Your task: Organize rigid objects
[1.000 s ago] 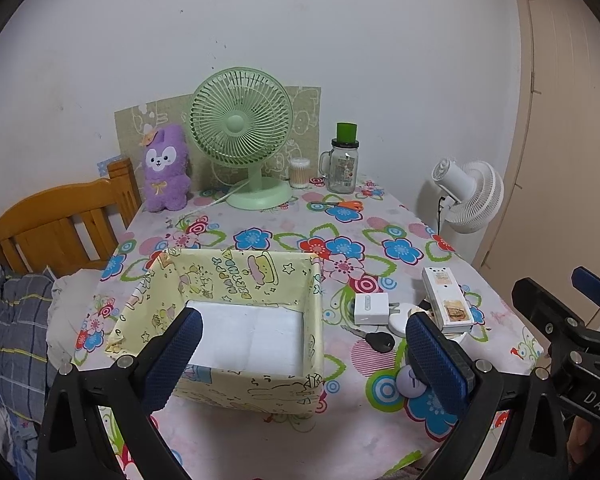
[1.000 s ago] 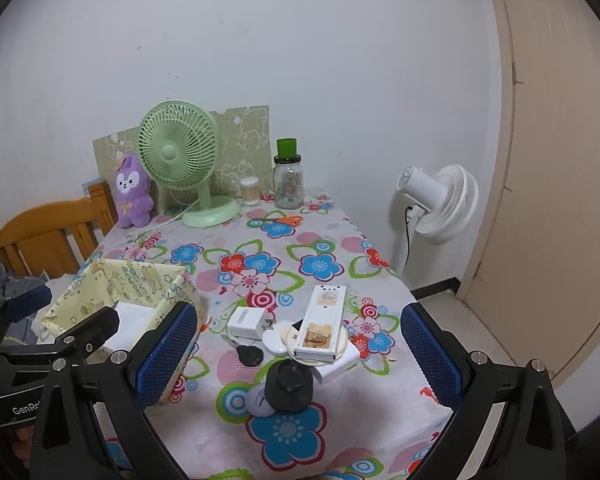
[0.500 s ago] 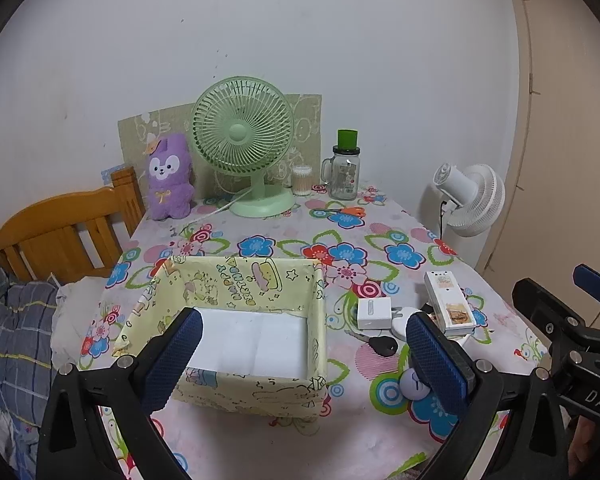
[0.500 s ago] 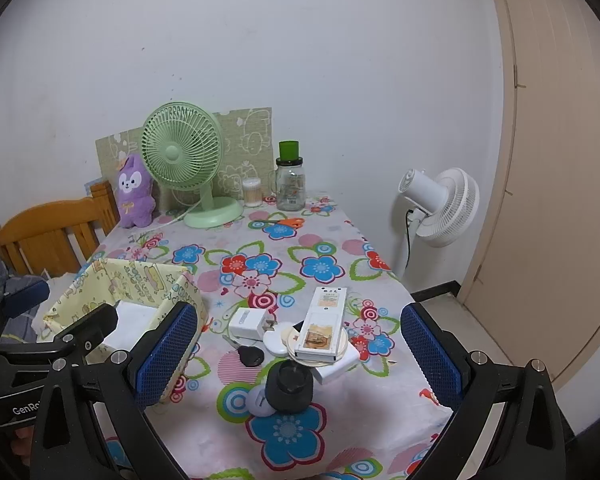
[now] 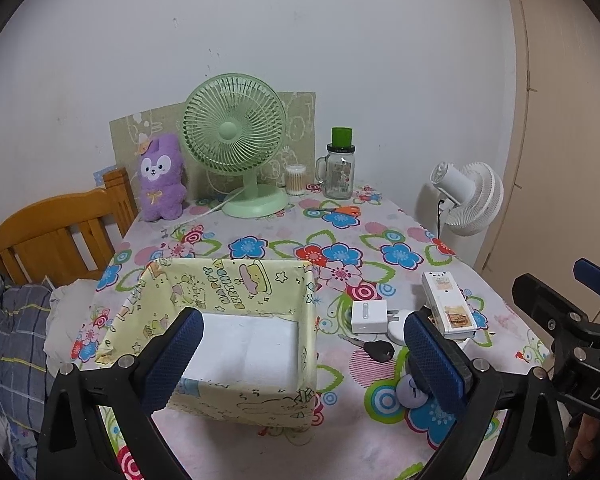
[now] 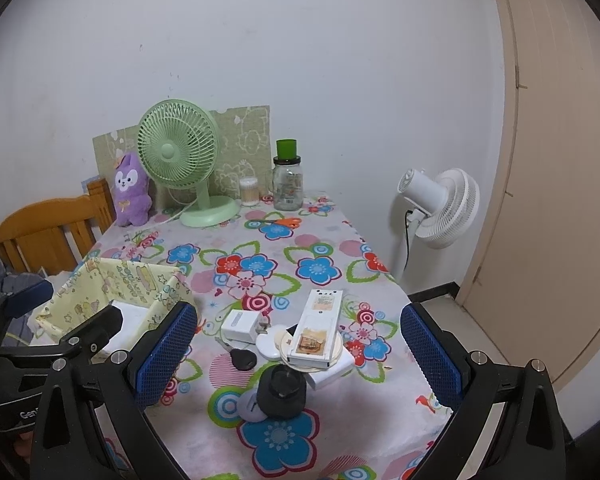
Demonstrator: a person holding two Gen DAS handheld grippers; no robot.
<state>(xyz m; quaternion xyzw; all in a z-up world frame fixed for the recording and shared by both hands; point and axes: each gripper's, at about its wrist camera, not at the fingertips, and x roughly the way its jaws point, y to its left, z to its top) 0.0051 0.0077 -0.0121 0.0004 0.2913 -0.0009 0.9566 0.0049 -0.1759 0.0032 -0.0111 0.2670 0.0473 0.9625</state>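
- Covering most of both views, the table (image 6: 320, 240) wears a flowered cloth, and neither gripper touches anything on it.
- Sitting on the table's left side, the yellow fabric bin (image 5: 236, 280) is open-topped with only a white liner showing inside; it looks like the natural home for the loose items.
- Hovering above the bin's near edge, the left gripper (image 5: 300, 360) has its fingers spread wide and empty.
- Hanging over the clutter, the right gripper (image 6: 300, 360) is likewise wide apart and holds nothing.
- Lying across a round white disc, the white remote (image 6: 316, 328) tops the pile just right of the bin; I would take it first, across its narrow width, lifting straight up so the disc stays put.
- Resting beside it are the white charger (image 6: 239, 325), the black knob (image 6: 282, 394) and the black key (image 6: 243, 359); these small pieces need a lower, centred pinch.
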